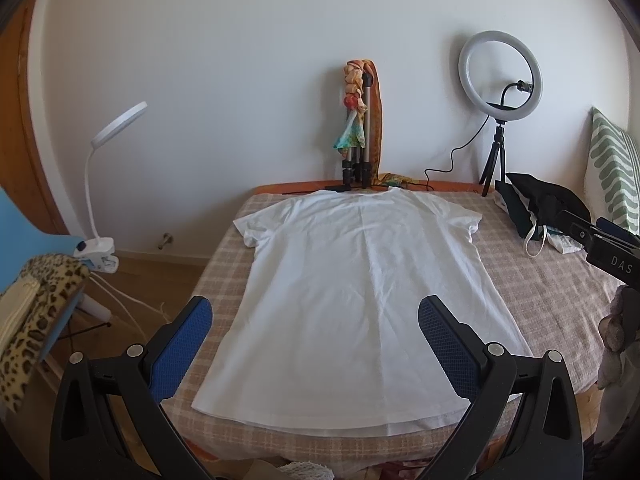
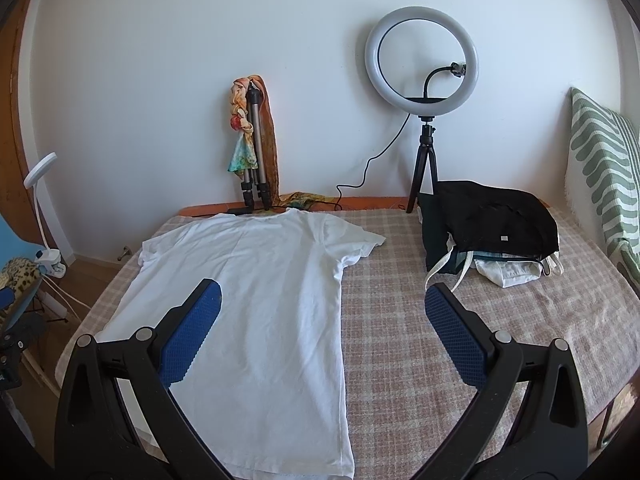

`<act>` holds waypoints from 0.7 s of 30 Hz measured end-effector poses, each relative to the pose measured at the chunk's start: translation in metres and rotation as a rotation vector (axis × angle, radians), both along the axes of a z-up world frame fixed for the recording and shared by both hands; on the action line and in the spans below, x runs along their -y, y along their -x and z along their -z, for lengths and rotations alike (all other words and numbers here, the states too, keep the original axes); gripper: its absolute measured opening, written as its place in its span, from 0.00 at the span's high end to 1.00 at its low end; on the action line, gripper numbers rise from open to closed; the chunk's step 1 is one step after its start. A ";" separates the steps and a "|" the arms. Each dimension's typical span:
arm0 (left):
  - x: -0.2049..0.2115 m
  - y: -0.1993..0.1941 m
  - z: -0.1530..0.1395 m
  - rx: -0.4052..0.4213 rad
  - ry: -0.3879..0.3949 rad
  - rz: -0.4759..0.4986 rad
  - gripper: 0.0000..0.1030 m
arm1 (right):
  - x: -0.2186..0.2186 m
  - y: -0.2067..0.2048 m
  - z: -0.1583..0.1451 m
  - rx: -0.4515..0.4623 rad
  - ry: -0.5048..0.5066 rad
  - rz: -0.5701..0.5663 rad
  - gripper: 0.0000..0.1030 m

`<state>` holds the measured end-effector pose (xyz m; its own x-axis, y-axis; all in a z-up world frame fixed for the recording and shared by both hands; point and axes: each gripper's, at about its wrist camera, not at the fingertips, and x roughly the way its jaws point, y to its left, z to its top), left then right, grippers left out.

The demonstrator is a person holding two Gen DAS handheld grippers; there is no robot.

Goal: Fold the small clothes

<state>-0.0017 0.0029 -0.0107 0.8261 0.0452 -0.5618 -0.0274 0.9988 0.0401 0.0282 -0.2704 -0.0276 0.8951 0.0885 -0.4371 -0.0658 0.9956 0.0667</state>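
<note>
Now both jaws stand wide apart and hold nothing: the left gripper [image 1: 316,316] and right gripper [image 2: 322,300] hover over the white T-shirt [image 1: 352,296], flat on the checked cover [image 2: 460,280]. Folding seems not begun; next, probably, pinching a side edge.

"DAS" in white letters (cut off at the frame edge) on the black right gripper [image 1: 600,240].

Soft even daylight, faint shadows, sharp focus (fisheye bending, dark vignette at corners).
</note>
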 end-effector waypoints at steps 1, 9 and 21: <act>0.000 0.000 0.000 0.000 0.000 0.000 0.00 | 0.000 0.000 0.000 0.001 0.001 0.003 0.00; -0.002 0.000 0.001 -0.006 0.001 -0.005 0.00 | -0.001 0.000 -0.001 0.006 0.010 0.012 0.00; -0.004 0.000 0.001 -0.009 0.003 -0.010 0.00 | 0.001 0.000 -0.001 0.006 0.013 0.013 0.00</act>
<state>-0.0012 0.0072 -0.0116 0.8203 0.0517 -0.5696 -0.0367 0.9986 0.0377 0.0286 -0.2709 -0.0265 0.8989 0.0715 -0.4323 -0.0535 0.9971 0.0538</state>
